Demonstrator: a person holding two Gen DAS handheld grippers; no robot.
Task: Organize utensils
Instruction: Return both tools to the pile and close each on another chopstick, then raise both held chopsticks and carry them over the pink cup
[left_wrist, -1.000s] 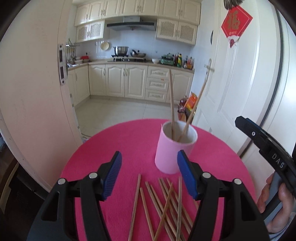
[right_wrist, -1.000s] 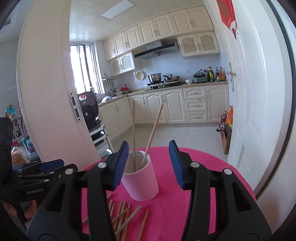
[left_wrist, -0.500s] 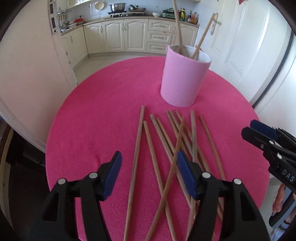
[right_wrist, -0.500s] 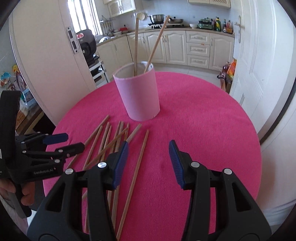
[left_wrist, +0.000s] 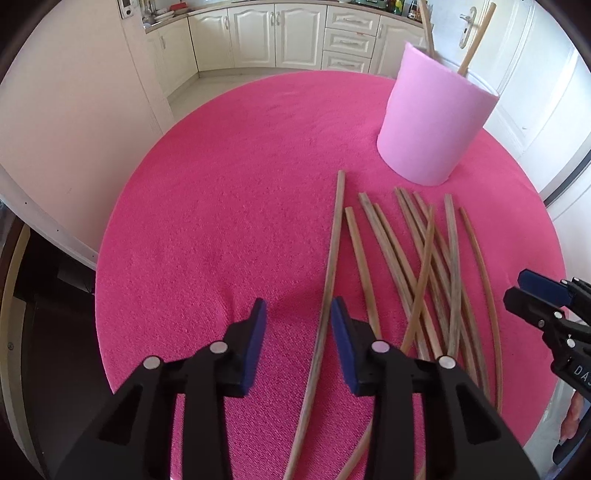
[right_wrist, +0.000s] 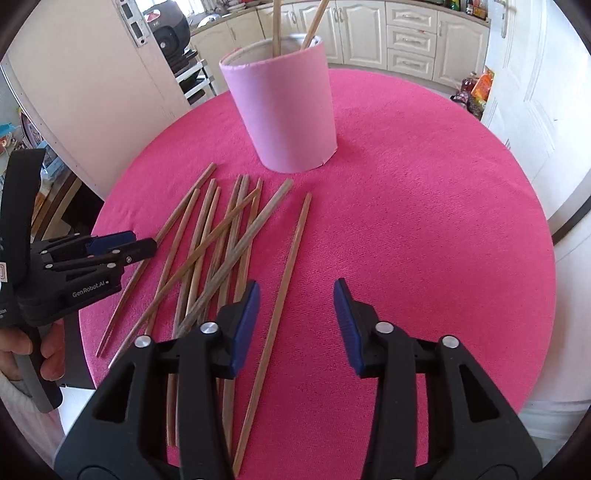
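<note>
Kitchen, round table under pink cloth. Thin brown wooden chopsticks are lying loose mid-table, before the pink cylindrical holder. Left gripper and right gripper are closing, each straddling one stick, pads not touching yet. Light, stiff, prone to rolling: pinch mid-length.

Printed lettering: "GenRobot.AI" on the body of the left gripper; partial "DA" on the right gripper body

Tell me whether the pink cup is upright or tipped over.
Upright. The pink cup stands on its base on the pink tablecloth, open rim up, with two chopsticks sticking out of the top.
</note>
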